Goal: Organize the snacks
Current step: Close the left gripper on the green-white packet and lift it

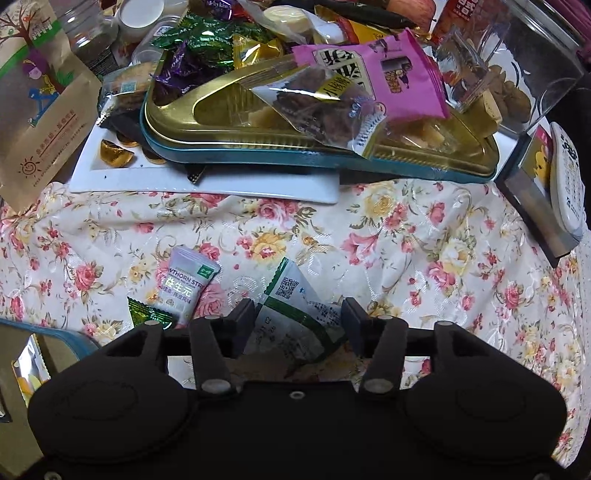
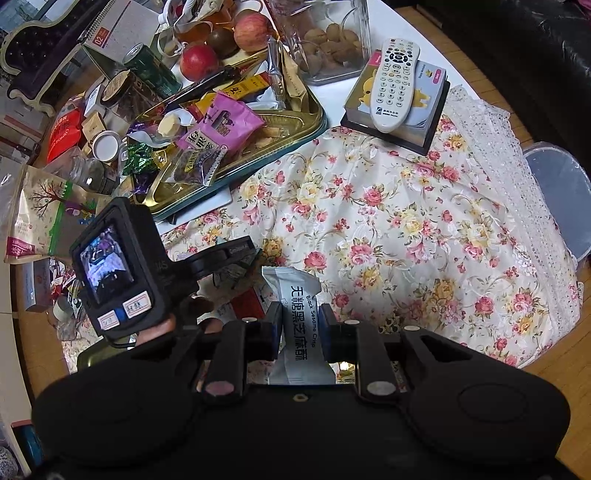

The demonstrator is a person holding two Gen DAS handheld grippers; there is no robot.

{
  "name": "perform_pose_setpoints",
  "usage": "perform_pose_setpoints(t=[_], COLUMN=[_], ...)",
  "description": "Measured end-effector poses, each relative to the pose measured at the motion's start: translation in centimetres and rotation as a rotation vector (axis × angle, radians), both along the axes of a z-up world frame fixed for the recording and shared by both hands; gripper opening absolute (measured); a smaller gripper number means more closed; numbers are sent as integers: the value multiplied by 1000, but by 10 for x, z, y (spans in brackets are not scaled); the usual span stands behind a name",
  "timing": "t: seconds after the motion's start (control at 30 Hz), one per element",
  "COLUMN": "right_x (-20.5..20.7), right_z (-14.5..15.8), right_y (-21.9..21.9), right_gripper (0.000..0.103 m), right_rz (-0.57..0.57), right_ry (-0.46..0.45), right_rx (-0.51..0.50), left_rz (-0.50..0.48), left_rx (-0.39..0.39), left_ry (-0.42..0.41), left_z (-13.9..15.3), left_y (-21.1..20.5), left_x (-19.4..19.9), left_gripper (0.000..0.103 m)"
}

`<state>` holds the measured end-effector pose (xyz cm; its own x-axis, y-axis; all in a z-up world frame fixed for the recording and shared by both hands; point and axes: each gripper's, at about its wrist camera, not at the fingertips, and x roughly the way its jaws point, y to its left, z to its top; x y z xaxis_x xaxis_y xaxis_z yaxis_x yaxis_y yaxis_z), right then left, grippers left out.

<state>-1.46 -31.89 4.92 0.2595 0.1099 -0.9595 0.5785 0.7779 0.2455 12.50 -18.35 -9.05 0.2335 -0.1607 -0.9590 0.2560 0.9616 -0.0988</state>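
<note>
My left gripper [image 1: 298,315] is open and points down at the floral tablecloth [image 1: 406,240]. A white and green snack packet [image 1: 295,295] lies flat on the cloth between its fingers, and the pads do not press on it. Left of it lie a pale purple hawthorn packet [image 1: 184,288] and a green foil candy [image 1: 147,315]. My right gripper [image 2: 300,328] is shut on a grey-white black sesame crisp packet [image 2: 299,295], held upright above the cloth. A gold tin tray [image 1: 258,122] behind holds a pink packet [image 1: 388,74] and several sweets.
A white plate [image 1: 203,181] lies under the tin. A kraft bag [image 1: 37,92] stands at the left. A remote [image 2: 395,81] rests on a notepad at the right, near a clear jar of walnuts [image 2: 325,40] and apples [image 2: 251,31]. A teal tin rim [image 1: 55,332] shows at lower left.
</note>
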Motion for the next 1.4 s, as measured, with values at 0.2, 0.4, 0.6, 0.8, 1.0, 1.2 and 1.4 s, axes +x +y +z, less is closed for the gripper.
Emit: perform_pose_setpoints(t=[0.2, 0.4, 0.6, 0.8, 1.0, 1.2, 1.4], right_x=[1, 3, 3, 2, -3, -2, 0], right_z=[-3, -5, -5, -4, 0, -2, -5], right_y=[3, 5, 3, -4, -11, -7, -4], right_gripper=[22, 22, 22, 22, 22, 22, 22], right_rz=[4, 10, 13, -8, -33, -22, -7], right_ry=[13, 29, 27, 24, 13, 23, 31], right_rx=[-8, -11, -10, -3, -5, -10, -21], left_rz=[6, -27, -78, -18, -89, -118, -87], left_rx=[-1, 27, 63, -46, -99, -64, -28], left_ry=[16, 35, 19, 97, 48, 67, 57], left_z=[-8, -16, -11, -3, 20, 8, 3], left_y=[-4, -8, -21, 0, 12, 14, 13], left_x=[-4, -13, -27, -16, -13, -17, -14], left_gripper=[63, 63, 43, 44, 47, 49, 51])
